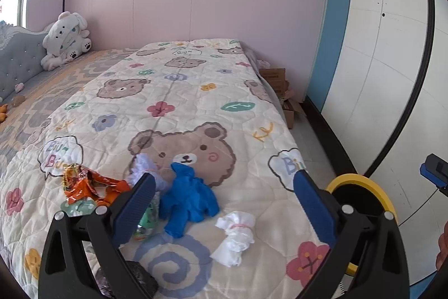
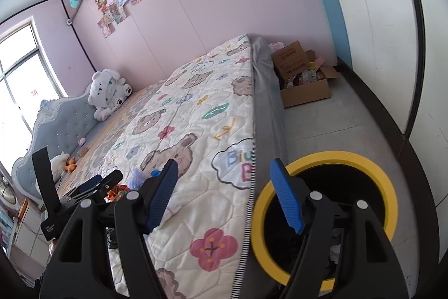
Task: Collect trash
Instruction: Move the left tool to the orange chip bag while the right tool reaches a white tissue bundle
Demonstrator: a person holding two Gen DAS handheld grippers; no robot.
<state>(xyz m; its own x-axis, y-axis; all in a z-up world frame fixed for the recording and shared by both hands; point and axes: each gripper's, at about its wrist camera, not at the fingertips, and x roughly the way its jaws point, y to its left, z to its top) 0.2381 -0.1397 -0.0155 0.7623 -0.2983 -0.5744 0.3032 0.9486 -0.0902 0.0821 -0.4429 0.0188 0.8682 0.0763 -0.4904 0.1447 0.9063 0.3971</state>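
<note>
Several pieces of trash lie on the bear-print quilt [image 1: 196, 91]: a crumpled blue glove [image 1: 190, 201], a white tissue wad [image 1: 236, 234] tied with a pink band, an orange wrapper [image 1: 89, 187], a pale lavender wad [image 1: 145, 167] and a green wrapper [image 1: 147, 217]. My left gripper [image 1: 224, 175] hangs open just above them, with the glove and the tissue wad between its fingers and untouched. A yellow-rimmed black bin [image 2: 327, 203] stands on the floor beside the bed. My right gripper [image 2: 224, 164] is open and empty, above the bed edge and the bin's rim.
A white plush bear [image 1: 65, 38] leans on the grey tufted headboard [image 1: 16, 66]. Open cardboard boxes [image 2: 305, 80] sit on the floor at the bed's far corner. A dark crumpled object [image 1: 137, 276] lies at the quilt's near edge. The bin [image 1: 361, 187] stands close to the white wall.
</note>
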